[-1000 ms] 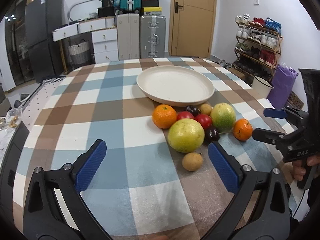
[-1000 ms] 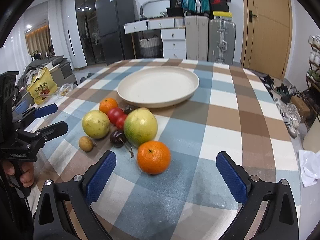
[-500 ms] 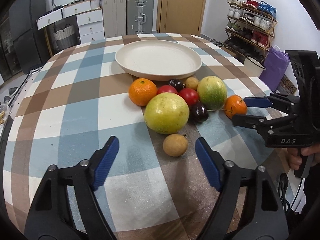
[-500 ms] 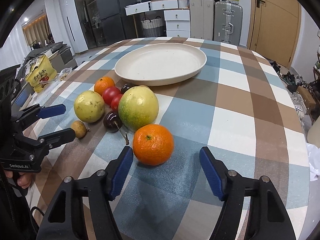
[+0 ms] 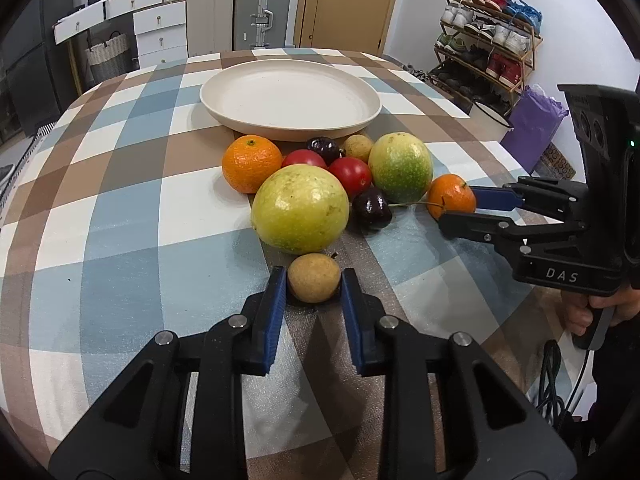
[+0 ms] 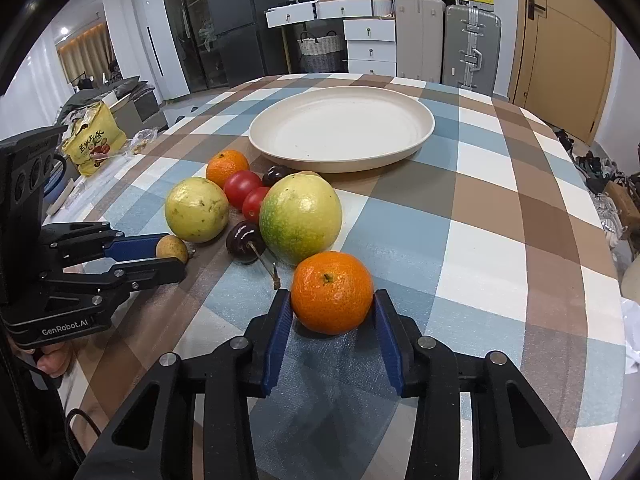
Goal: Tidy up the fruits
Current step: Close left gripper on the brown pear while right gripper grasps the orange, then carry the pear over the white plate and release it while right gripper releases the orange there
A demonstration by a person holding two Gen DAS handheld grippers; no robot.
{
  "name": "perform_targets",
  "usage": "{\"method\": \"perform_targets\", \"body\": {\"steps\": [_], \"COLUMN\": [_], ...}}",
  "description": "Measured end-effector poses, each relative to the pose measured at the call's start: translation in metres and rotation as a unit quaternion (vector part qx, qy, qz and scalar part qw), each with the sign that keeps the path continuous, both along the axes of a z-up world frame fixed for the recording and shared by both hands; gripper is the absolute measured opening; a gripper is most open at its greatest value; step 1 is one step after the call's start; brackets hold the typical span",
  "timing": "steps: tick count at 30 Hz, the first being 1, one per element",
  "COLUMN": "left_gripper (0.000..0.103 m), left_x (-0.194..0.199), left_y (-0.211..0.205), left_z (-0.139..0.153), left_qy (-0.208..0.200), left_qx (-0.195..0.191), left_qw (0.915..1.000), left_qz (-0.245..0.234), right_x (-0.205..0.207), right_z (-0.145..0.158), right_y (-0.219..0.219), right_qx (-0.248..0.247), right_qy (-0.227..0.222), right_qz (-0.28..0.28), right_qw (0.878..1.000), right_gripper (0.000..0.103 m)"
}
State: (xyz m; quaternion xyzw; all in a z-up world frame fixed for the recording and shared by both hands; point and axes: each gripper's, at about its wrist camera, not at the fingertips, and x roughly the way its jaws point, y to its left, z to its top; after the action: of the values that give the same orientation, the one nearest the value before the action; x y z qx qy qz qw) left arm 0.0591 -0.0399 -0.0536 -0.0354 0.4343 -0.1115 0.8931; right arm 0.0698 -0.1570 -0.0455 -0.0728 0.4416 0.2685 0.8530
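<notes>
A pile of fruit lies on the checked tablecloth in front of an empty cream plate (image 5: 290, 98), which also shows in the right wrist view (image 6: 342, 128). My left gripper (image 5: 314, 280) is shut on a small brown longan (image 5: 314, 277) resting on the cloth. My right gripper (image 6: 331, 300) is shut on a small orange (image 6: 331, 292) at the pile's near right. In the pile lie a yellow-green guava (image 5: 300, 208), a green guava (image 5: 401, 167), a bigger orange (image 5: 252, 164), two red tomatoes (image 5: 350, 176), two dark cherries (image 5: 372, 208) and another longan (image 5: 359, 147).
The round table's edge (image 6: 600, 240) curves close on the right. A yellow snack bag (image 6: 92, 140) lies off the table to the left. Suitcases, drawers, a door and a shoe rack (image 5: 488, 48) stand behind the table.
Both grippers moved forward and down to the fruit and closed, the left on the small longan, the right on the small orange. The fruits have stayed in place.
</notes>
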Motion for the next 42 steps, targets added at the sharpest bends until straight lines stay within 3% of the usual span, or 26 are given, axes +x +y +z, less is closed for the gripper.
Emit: {"method": "perform_targets", "body": {"steps": [10, 16, 24, 33, 42], "left_gripper": [0.024, 0.024, 0.024, 0.024, 0.024], "left_x": [-0.017, -0.033, -0.036, -0.013, 0.031], "left_y": [0.003, 0.007, 0.016, 0.021, 0.017], "left_z": [0.013, 0.035, 0.072, 0.095, 0.093], "left_qy": [-0.029, -0.069, -0.122, -0.158, -0.164], "left_qx": [-0.021, -0.026, -0.005, 0.023, 0.032], "left_qw": [0.9994, 0.9973, 0.9919, 0.9849, 0.9832], "left_qz": [-0.005, 0.005, 0.035, 0.068, 0.074], "right_x": [-0.012, -0.02, -0.021, -0.001, 0.024], "right_z": [0.008, 0.027, 0.056, 0.076, 0.075], "right_y": [-0.017, -0.026, -0.021, -0.013, -0.007], "right_qx": [0.02, 0.041, 0.065, 0.075, 0.078], "right_qy": [-0.009, -0.033, -0.06, -0.073, -0.072], "right_qz": [-0.013, -0.018, -0.012, -0.015, -0.029], "right_qw": [1.0, 0.998, 0.996, 0.994, 0.994], "right_gripper": [0.041, 0.041, 0.041, 0.041, 0.041]}}
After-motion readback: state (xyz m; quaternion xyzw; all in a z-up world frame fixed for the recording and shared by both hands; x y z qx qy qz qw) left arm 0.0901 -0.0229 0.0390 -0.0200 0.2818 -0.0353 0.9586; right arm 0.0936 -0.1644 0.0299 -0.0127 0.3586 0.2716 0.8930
